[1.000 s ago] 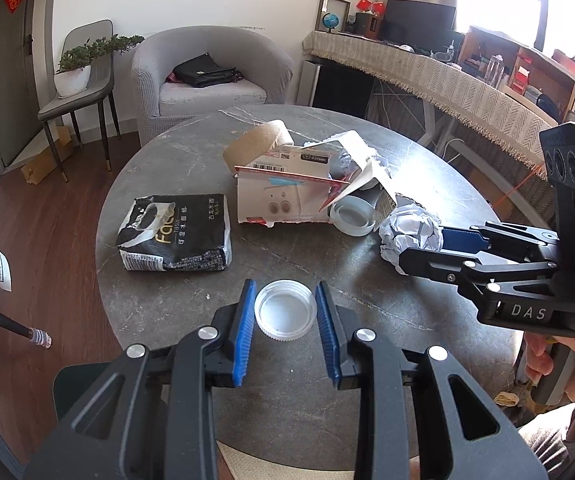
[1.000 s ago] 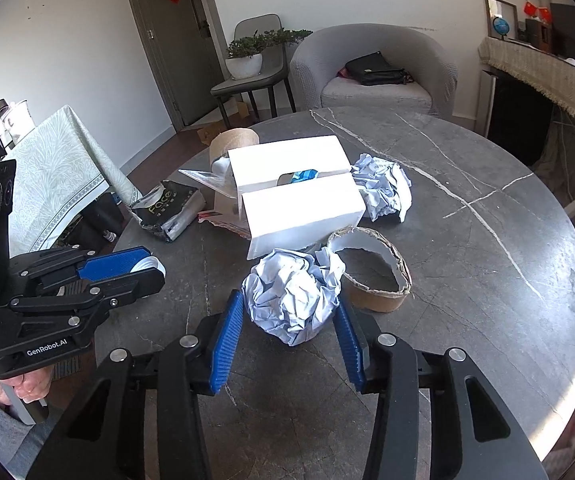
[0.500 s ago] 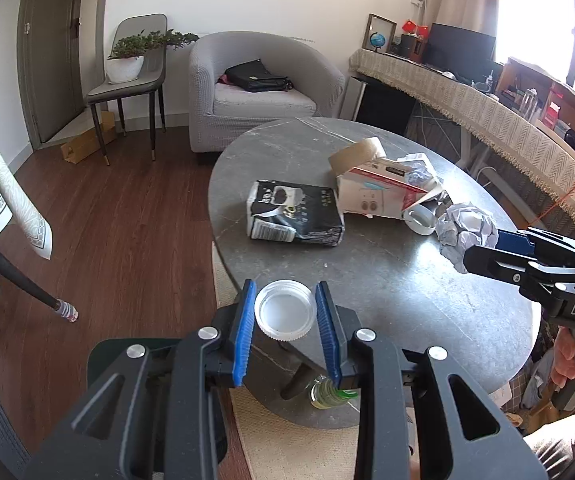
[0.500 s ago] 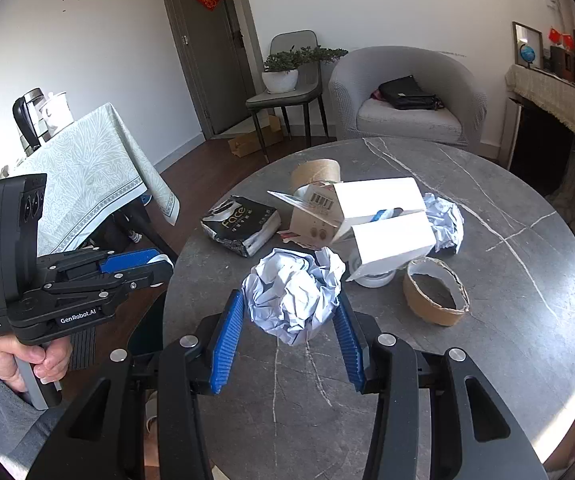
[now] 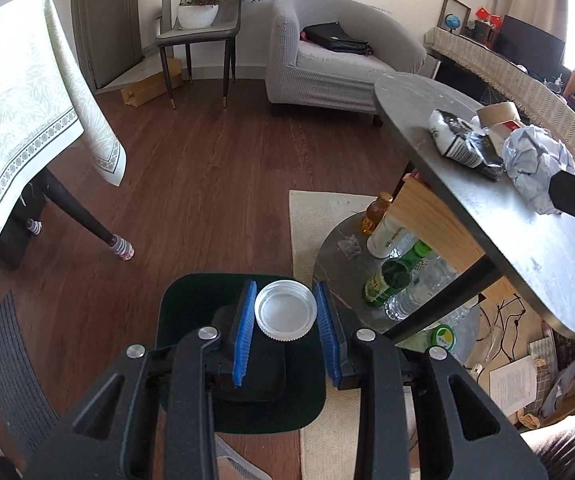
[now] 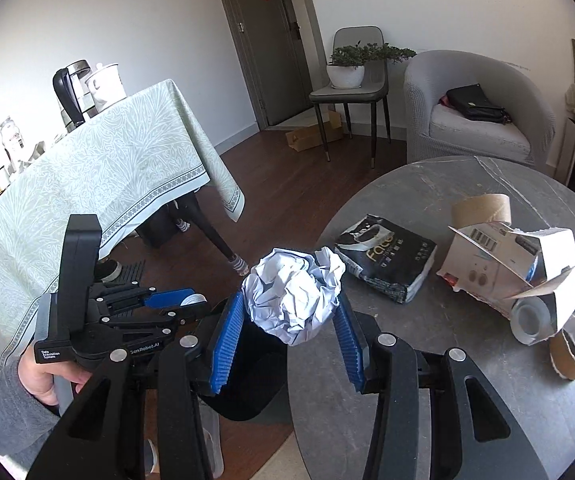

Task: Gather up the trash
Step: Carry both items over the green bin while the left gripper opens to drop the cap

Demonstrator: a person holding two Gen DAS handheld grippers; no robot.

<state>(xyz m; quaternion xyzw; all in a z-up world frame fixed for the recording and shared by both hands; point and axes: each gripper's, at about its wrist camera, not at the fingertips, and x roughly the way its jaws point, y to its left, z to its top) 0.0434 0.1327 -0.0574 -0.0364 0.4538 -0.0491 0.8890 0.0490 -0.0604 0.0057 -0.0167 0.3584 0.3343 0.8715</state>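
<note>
My left gripper (image 5: pixel 285 314) is shut on a white plastic lid (image 5: pixel 285 313) and holds it above a dark bin (image 5: pixel 191 320) on the floor. It shows in the right wrist view too (image 6: pixel 183 300). My right gripper (image 6: pixel 287 320) is shut on a crumpled paper ball (image 6: pixel 293 294), held over the round table's left edge beside the bin (image 6: pixel 255 380). The ball also shows in the left wrist view (image 5: pixel 535 164). On the grey table (image 6: pixel 427 380) lie a black Face packet (image 6: pixel 387 258), a torn white box (image 6: pixel 507 268), a tape roll (image 6: pixel 529 318) and cardboard rings (image 6: pixel 571 354).
A table with a green cloth (image 6: pixel 87 184) stands to the left. Bottles (image 5: pixel 395 268) stand on a low shelf under the round table. A grey armchair (image 5: pixel 327 64) and a chair with a plant (image 5: pixel 203 28) stand at the back. A rug (image 5: pixel 311 216) lies on the wooden floor.
Both grippers have swung left, away from the table top, with their loads. The left one now hangs over the bin, and the right one has reached the table's left edge.
</note>
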